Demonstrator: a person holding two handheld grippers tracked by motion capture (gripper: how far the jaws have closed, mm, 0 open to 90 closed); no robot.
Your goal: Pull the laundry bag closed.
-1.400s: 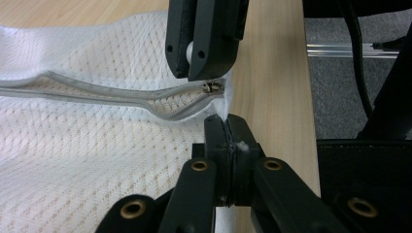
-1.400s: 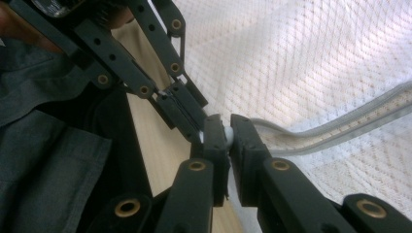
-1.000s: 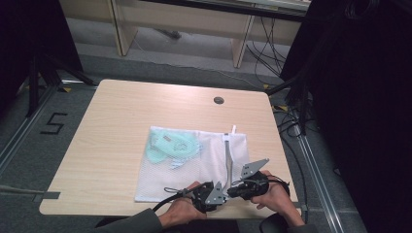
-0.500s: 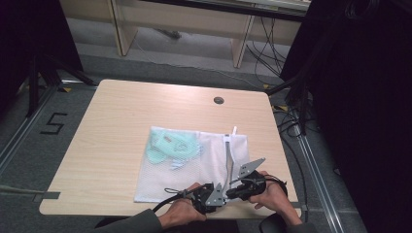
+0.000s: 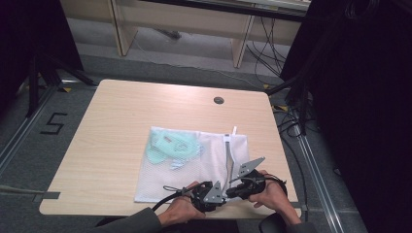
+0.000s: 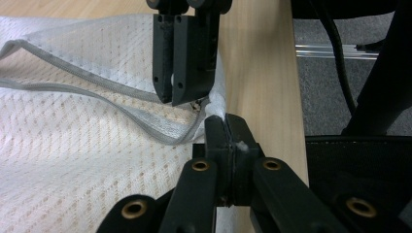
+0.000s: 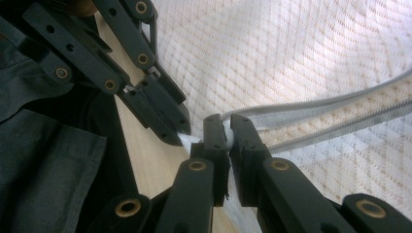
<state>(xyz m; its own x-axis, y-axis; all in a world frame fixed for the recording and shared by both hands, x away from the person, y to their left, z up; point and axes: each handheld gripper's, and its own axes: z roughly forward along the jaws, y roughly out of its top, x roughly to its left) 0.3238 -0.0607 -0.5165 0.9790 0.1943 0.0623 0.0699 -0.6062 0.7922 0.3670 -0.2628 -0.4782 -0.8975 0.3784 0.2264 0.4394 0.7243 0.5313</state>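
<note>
Wooden table (image 5: pixel 121 121), pinched mesh bag (image 5: pixel 204 165)

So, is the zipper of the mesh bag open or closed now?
Open, at least near the grippers: in the left gripper view the two grey zipper tapes of the mesh bag lie apart.

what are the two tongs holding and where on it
Both hold the white mesh zip bag at its near corner: left tongs pinch the corner fabric, right tongs the white zipper end beside it.
</note>
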